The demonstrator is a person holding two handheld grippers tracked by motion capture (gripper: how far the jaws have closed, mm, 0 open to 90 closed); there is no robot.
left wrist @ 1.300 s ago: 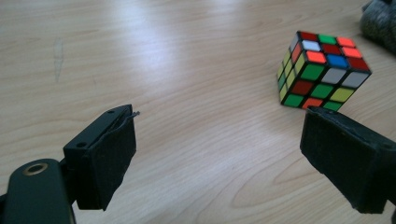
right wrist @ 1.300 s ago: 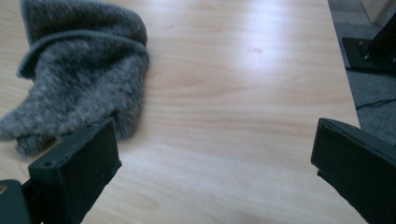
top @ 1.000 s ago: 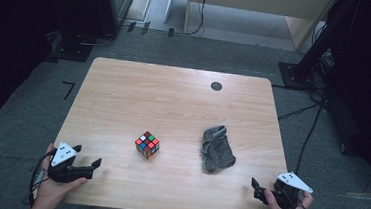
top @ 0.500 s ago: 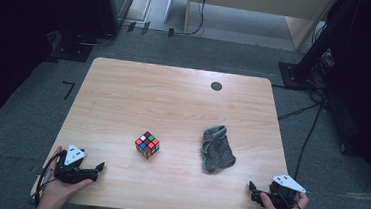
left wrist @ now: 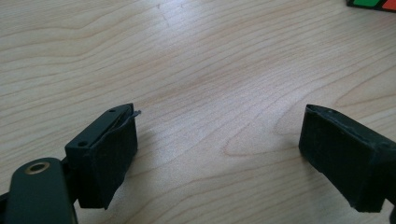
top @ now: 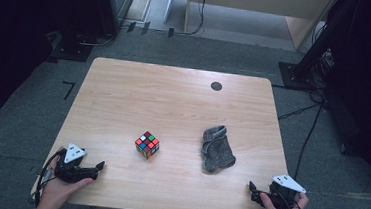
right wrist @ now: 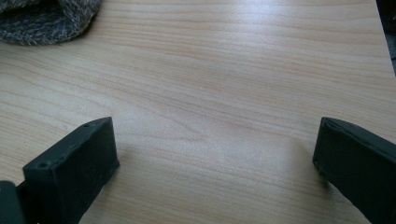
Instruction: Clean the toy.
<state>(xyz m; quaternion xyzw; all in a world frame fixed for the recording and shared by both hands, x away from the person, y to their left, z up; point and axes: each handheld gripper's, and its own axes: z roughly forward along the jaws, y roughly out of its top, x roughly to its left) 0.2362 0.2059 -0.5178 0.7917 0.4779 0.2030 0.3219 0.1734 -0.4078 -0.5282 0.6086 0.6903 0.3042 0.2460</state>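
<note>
Wooden table [top: 174, 98]: both grippers rest near, jaws open and empty; next, left gripper [top: 99, 166] reaches right for cube [top: 147, 144].

A light wooden table [top: 139, 96] carries a small black round spot [top: 216, 86] at about one o'clock from its centre.

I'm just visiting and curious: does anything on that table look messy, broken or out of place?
Only the grey sock: it lies crumpled in a heap rather than flat. The puzzle cube sits turned at an angle and scrambled, though intact. Nothing looks spilled or damaged.
</note>
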